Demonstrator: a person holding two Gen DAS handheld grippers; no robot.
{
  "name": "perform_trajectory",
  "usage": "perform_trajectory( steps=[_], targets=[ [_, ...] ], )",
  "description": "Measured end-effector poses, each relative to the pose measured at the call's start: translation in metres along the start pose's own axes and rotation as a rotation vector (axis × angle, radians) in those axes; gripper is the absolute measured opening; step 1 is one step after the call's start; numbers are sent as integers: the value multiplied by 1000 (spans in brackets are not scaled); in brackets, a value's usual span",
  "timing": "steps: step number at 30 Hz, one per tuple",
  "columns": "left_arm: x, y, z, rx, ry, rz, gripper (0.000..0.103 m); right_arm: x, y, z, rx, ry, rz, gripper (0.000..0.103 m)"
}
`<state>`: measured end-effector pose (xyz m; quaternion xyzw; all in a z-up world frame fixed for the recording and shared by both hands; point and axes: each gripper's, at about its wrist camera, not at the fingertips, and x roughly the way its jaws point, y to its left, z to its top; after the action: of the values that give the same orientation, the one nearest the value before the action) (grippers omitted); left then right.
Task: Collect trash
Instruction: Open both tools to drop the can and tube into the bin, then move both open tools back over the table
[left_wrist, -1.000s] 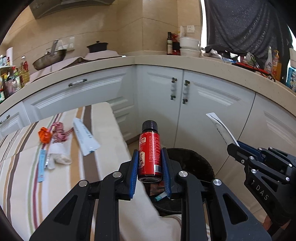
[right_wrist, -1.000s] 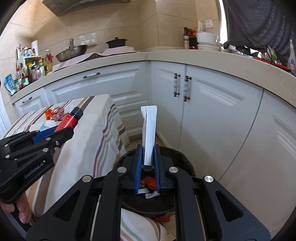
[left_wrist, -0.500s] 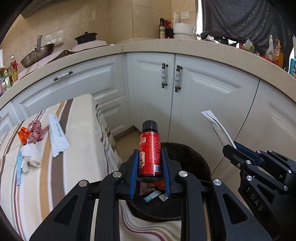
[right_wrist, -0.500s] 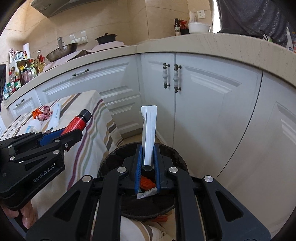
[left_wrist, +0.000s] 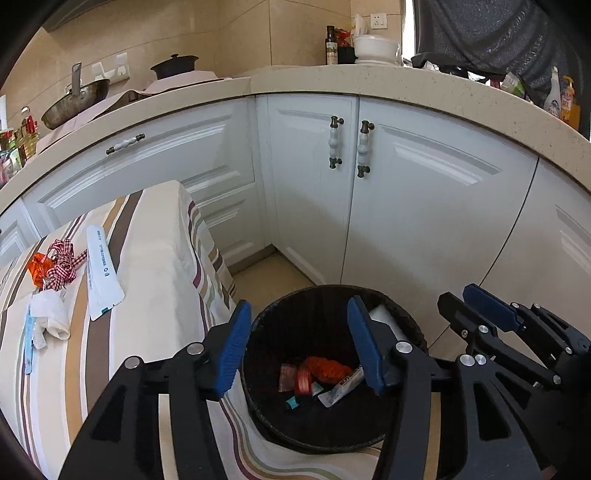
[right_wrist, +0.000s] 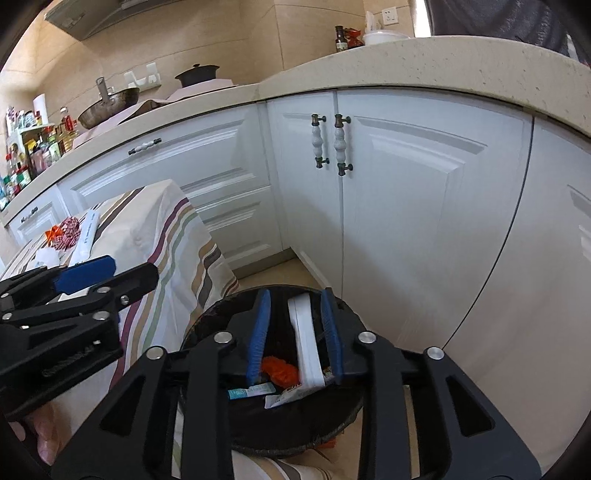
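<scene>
Now, step: dropping trash into bin (left_wrist: 406, 325), both grippers over its mouth.
Left gripper (left_wrist: 301, 343): released, jaws spread wide, nothing between the pads; directly above the bin opening.
Right gripper (right_wrist: 295, 332): jaws parted, white packet (right_wrist: 306, 343) standing between the pads, apparently loose and slipping down; contact with either pad not clear.
Packet position: upright, lower end among the litter at the bin bottom, upper end near the far rim.
Bin contents: orange wad (left_wrist: 328, 369), small wrappers (left_wrist: 291, 380), a flat tube (left_wrist: 340, 386), all lying at the bottom. Red bottle not visible in either view.
Bin place: on the floor, just beside the hanging edge of the striped cloth (left_wrist: 155, 295), in front of white cabinets (left_wrist: 424, 206).
Still to collect: long white sachet (left_wrist: 99, 273), checked ribbon (left_wrist: 61, 262), orange scrap (left_wrist: 37, 264), crumpled tissue (left_wrist: 50, 317), thin blue strip (left_wrist: 28, 347), all on the cloth well left of the bin.
Doing it well: keep right jaws wide until the packet is fully clear; lift straight up so pads do not drag it back out.
Next, by judgement: swing the left gripper to the sachet first, nearest the edge; pinch flat items low, along their length.
Risk: catching the cloth edge and tugging the remaining litter off.
Progress: roughly half, judging by litter in the bin against litter left.
</scene>
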<state>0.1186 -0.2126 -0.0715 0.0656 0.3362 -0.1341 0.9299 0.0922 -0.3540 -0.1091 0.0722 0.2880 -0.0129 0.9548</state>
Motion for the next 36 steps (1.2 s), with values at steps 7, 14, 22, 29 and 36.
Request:
perform_trajectory(
  steps=[7, 14, 22, 29, 36],
  targets=[
    [-5, 7, 2, -31, -8, -12, 64, -7, -1, 3, 8, -15, -19, 39],
    [-14, 16, 5, -46, -26, -9, 66, -19, 3, 9, 9, -38, -32, 42],
    [-34, 39, 3, -61, -62, 18, 67, -27, 19, 17, 8, -50, -7, 42],
    [-50, 81, -4, -105, -66, 82, 67, -25, 59, 25, -39, -56, 55, 43],
    [-69, 138, -14, -180, -70, 184, 68, -22, 116, 34, -101, -62, 153, 43]
  ],
)
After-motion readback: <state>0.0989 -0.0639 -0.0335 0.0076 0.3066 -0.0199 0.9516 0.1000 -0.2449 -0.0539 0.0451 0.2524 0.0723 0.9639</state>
